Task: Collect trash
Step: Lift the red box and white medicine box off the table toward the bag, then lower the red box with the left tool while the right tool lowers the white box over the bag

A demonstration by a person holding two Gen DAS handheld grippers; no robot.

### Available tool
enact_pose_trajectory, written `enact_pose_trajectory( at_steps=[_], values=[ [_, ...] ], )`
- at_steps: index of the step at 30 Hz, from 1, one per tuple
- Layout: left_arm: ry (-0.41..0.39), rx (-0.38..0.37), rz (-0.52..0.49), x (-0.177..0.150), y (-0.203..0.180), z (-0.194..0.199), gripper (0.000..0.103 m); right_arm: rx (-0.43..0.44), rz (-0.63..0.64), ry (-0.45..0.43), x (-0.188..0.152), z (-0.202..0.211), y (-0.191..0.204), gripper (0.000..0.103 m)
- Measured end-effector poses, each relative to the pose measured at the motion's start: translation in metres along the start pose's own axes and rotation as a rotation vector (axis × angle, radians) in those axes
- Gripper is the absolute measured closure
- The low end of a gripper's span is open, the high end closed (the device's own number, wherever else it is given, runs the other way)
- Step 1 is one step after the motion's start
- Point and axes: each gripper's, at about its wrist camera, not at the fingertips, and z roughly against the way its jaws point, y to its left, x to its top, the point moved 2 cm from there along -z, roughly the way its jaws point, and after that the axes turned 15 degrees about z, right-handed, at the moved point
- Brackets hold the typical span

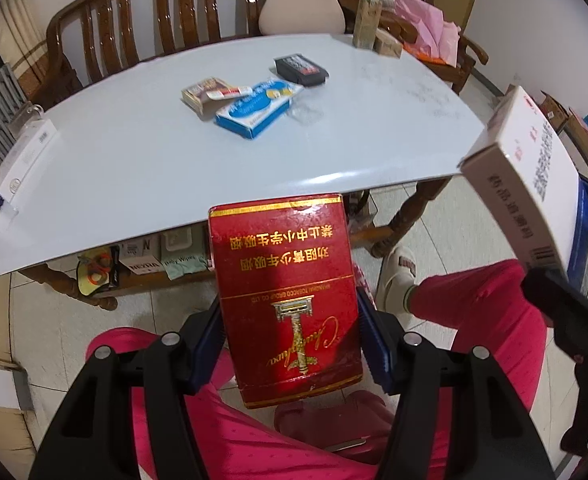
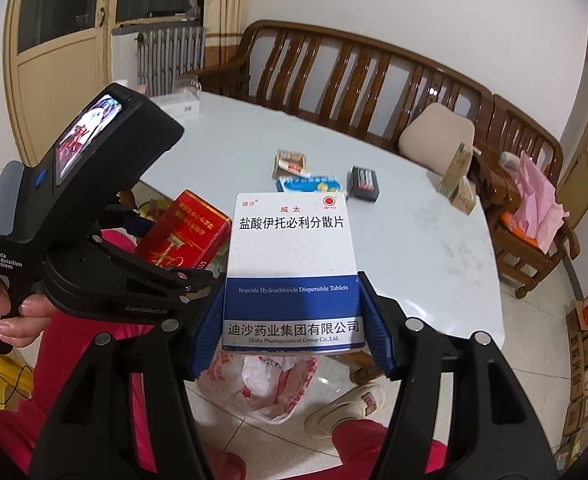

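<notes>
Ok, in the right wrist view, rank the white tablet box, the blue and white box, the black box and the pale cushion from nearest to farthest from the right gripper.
1. white tablet box, clamped in the right gripper.
2. blue and white box, mid-table just beyond it.
3. black box, a little to its right; close to 2, hard to separate.
4. pale cushion, on the bench behind the table.

Two grippers: the left gripper and the right gripper. One red cigarette pack. One white-and-blue tablet box. On the bench, toward 12 o'clock: one blue-and-white box, one black box, one brown pack. One plastic bag on the floor.
</notes>
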Motion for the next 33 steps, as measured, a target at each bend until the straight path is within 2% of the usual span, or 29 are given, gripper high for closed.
enact_pose_trajectory(
  at_steps=[12, 33],
  values=[
    [0.08, 0.003, 0.003, -0.008, -0.005, -0.042, 0.044, 0.059, -0.036, 0.09, -0.031, -0.041, 0.004, 0.043],
    [0.258, -0.004, 0.08, -0.01, -0.002, -0.132, 0.044, 0.155, -0.089, 0.234, -0.07, -0.12, 0.002, 0.043]
  ],
)
